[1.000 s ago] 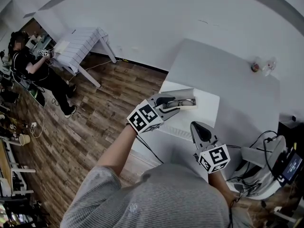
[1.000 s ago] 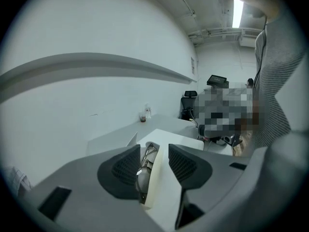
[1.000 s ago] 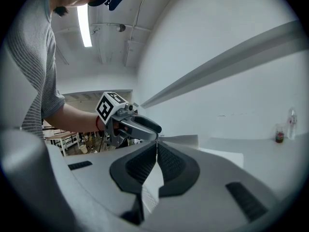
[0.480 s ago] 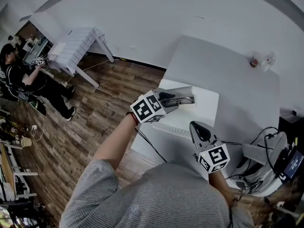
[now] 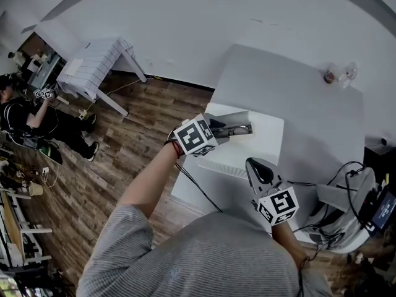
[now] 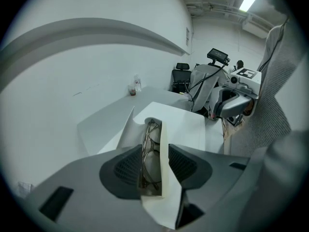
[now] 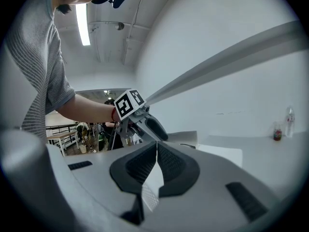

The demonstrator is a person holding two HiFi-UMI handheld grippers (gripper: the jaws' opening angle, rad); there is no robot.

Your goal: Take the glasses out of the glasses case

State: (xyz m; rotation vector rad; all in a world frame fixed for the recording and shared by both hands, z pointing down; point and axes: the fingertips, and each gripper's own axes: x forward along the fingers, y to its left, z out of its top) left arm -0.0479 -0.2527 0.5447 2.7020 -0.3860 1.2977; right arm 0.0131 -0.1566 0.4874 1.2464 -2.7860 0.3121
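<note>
1. Lower centre of the head view: right gripper (image 5: pixel 252 164), fingers pressed together on nothing, over the white worktop (image 5: pixel 267 142).
2. Mid-frame: left gripper (image 5: pixel 224 129), fingers clamping the pale folding glasses case (image 5: pixel 235 117), which is open with the thin metal-framed glasses (image 5: pixel 242 129) inside.

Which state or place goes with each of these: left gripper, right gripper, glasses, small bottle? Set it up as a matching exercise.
Things:
1. left gripper
2. right gripper
3. glasses
4. small bottle

States or places:
A. near the far edge of the table
B. shut on the glasses case
C. inside the glasses case
D. shut, nothing between the jaws

Pairs: 1-B, 2-D, 3-C, 4-A.
</note>
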